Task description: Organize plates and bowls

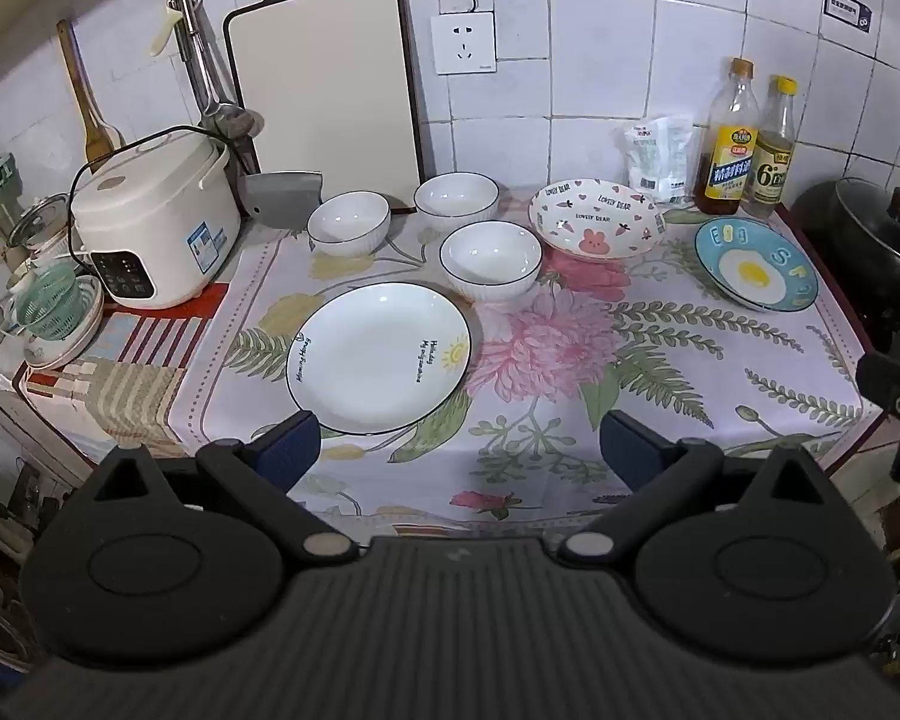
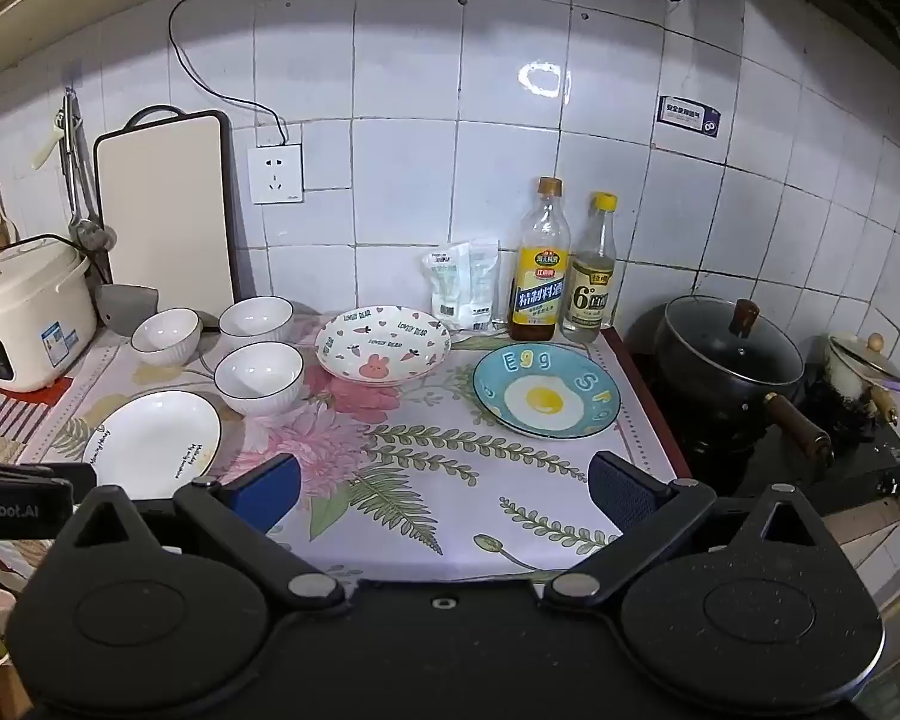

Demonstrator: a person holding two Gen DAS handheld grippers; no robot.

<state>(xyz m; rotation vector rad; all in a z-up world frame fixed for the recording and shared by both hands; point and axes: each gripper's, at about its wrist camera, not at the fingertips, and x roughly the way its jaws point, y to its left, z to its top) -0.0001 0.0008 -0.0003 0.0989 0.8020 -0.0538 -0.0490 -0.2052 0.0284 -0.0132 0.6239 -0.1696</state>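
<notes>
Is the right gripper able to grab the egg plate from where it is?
Probably yes. The right gripper is open and holds nothing, and the blue egg plate lies straight ahead of it. Only bare flowered tablecloth lies between them. The two bottles stand behind the plate, out of the way.

Bowls (image 1: 491, 259) behind plate (image 1: 378, 357).

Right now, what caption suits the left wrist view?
Open left gripper hovers before white plate, three bowls and two patterned plates.
</notes>
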